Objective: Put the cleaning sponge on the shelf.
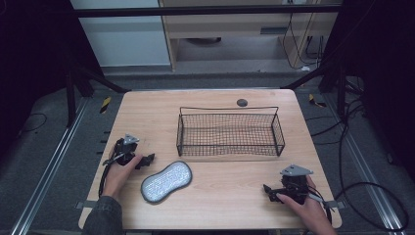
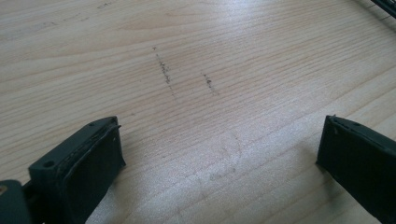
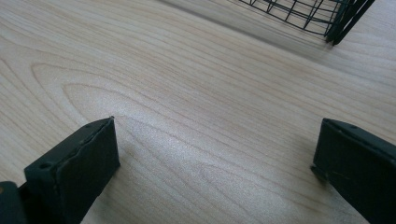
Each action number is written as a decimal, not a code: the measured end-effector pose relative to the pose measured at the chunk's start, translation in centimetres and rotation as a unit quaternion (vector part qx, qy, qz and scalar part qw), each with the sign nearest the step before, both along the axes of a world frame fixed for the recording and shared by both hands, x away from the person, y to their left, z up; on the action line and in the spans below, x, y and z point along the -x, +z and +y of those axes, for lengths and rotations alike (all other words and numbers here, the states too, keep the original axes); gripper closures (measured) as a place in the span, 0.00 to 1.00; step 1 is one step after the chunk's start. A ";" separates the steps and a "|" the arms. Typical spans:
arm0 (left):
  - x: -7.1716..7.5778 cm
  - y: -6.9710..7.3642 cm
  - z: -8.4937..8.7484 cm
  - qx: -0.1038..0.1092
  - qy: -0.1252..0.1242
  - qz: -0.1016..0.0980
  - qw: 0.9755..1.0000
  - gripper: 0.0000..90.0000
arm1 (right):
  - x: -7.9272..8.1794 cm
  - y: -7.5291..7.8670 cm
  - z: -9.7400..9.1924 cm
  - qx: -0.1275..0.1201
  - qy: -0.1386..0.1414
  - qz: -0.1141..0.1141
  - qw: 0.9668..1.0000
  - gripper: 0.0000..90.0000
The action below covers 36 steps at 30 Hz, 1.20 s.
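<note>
From the high view, a grey peanut-shaped pad (image 1: 166, 181) lies flat on the table (image 1: 220, 196), near the left gripper (image 1: 145, 160) and well apart from the right gripper (image 1: 268, 189). It looks light, thin and soft, likely floppy; pinching a rim at one rounded end seems best. A wire basket (image 1: 230, 133) stands beyond it, with bare wood all around.

In the left gripper view, the jaws stand wide apart over bare, faintly scuffed wood.

In the right gripper view, the jaws are likewise spread, holding nothing; the basket's corner (image 3: 327, 16) sits far right.
</note>
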<state>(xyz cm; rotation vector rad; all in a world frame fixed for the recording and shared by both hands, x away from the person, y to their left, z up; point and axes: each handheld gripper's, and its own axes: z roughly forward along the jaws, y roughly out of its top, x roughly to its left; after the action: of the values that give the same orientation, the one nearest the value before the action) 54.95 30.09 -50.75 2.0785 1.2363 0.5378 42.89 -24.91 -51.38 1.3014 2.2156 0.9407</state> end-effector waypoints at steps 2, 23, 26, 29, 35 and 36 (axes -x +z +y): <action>0.0 0.0 -0.1 -0.003 0.003 -0.001 1.000 0.00 | 0.0 0.0 0.0 0.000 0.000 0.000 1.000 0.00; 6.7 5.5 -4.2 -0.083 -0.070 -0.003 0.994 0.04 | 0.0 0.0 0.0 0.000 0.000 0.000 1.000 0.00; 7.5 6.0 -4.2 -0.086 -0.077 -0.002 0.993 0.04 | 0.0 0.0 0.0 0.000 0.000 0.000 1.000 0.00; 8.2 6.5 -4.3 -0.085 -0.086 0.001 0.993 0.04 | 0.0 0.0 0.0 0.000 0.000 0.000 1.000 0.00; 9.3 6.9 -5.2 -0.084 -0.112 0.019 0.990 0.04 | 0.0 0.0 0.0 0.000 -0.001 0.000 1.000 0.00; 9.4 6.9 -5.3 -0.085 -0.119 0.022 0.989 0.03 | 0.0 0.0 0.0 0.000 -0.001 0.000 1.000 0.00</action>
<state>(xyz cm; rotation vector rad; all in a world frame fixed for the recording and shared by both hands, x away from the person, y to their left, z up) 45.60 24.74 -43.85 2.3547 0.9753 0.5029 42.87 -24.90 -51.38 1.3032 2.2143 0.9411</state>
